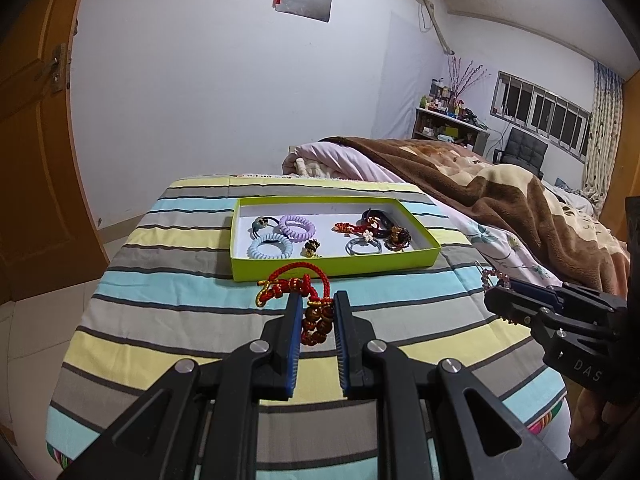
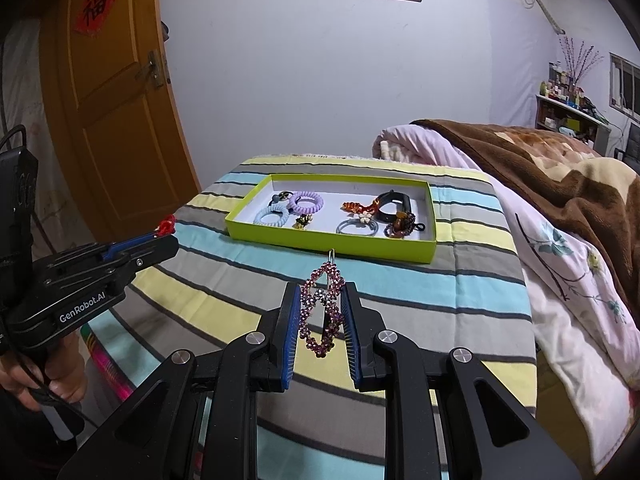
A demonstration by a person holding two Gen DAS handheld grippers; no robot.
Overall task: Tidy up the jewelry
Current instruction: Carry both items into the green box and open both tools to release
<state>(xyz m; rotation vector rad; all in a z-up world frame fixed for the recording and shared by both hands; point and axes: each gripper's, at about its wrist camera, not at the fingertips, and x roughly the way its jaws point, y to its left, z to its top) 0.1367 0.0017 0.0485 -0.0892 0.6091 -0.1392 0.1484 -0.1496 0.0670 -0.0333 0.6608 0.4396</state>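
Left claw (image 1: 318, 300) grips red charm (image 1: 308, 300); right claw (image 2: 322, 300) clamps beaded clip (image 2: 324, 308).

Left gripper (image 1: 318, 300) clamps a red cord charm with brown beads (image 1: 316, 318) above a striped cloth (image 1: 160, 300), just before the green tray's (image 1: 332, 270) near edge.

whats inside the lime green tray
Inside the lime green cardboard tray: lilac coil hair tie, pale blue coil tie, black band. Its white floor under them is hidden.
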